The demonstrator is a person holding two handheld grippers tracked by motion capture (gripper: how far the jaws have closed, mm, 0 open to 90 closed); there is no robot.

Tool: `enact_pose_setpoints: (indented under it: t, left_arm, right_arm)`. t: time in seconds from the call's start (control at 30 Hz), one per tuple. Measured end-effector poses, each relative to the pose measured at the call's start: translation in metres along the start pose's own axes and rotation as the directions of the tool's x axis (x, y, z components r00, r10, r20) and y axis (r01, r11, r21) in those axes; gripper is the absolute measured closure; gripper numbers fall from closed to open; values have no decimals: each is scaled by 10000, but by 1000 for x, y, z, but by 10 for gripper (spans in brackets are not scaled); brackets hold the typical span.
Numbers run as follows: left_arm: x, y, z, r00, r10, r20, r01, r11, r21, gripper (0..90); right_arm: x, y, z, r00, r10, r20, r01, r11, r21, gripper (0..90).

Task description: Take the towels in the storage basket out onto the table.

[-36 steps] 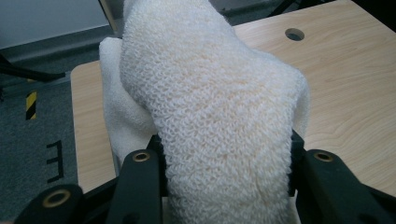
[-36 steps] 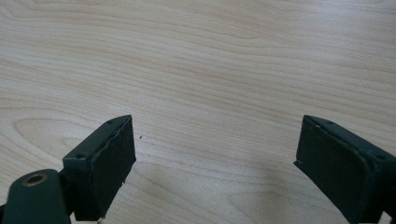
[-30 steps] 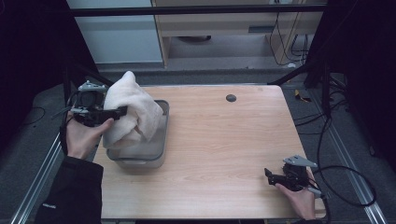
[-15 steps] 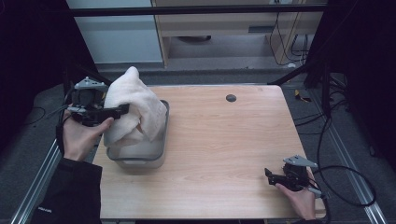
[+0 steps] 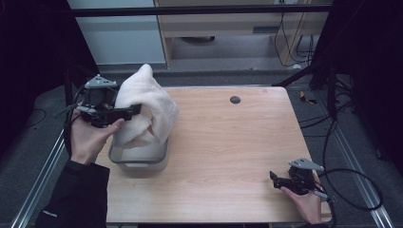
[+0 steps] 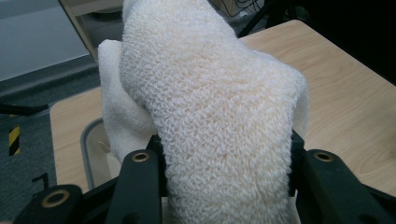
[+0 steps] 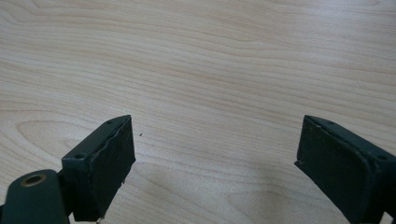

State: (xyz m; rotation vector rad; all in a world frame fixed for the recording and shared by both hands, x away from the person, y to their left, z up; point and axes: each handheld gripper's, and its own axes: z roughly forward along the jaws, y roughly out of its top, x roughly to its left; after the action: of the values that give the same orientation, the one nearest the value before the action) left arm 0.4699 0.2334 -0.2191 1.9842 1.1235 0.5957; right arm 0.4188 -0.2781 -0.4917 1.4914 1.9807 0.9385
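We see one cream towel [image 5: 145, 107], thick, looped terry, bunched into a tall soft mound, pinched between the jaws of the left claw [image 5: 128, 112], which is closed on its folds. It hangs over one grey, rounded-rectangular plastic bin [image 5: 138, 159] at the left edge of the pale wood-grain counter [image 5: 237, 152], its lower folds reaching into the bin. The right claw [image 5: 278, 179], one of two black claws, rests near the counter's front right corner, its jaws wide apart above bare wood. One dark round hole [image 5: 235, 99] marks the far edge.

Wood table [image 5: 228, 156] w/ dark round spot [image 5: 235, 99] near far edge.
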Motion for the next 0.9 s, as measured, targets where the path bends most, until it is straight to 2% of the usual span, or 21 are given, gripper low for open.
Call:
enact_pose_setpoints:
  t: [0.4, 0.7, 0.83, 0.9]
  left_arm:
    - [-31, 11, 8, 9965, 533, 651, -530, 9986, -51, 556]
    - [-61, 22, 27, 9886, 975, 1149, -982, 9952, 4, 555]
    - [-69, 24, 35, 9869, 963, 1294, -975, 9952, 31, 555]
    - [-74, 25, 39, 9853, 1109, 1298, -1131, 9935, 92, 555]
  right_arm:
    - [-1, 0, 0, 10000, -23, -2, 23, 10000, -29, 111]
    - [-1, 1, -1, 10000, -30, -6, 30, 10000, -65, 109]
    - [-1, 1, -2, 10000, -44, 29, 44, 9999, -100, 106]
    - [-2, 1, -2, 10000, -84, 49, 84, 9999, -127, 105]
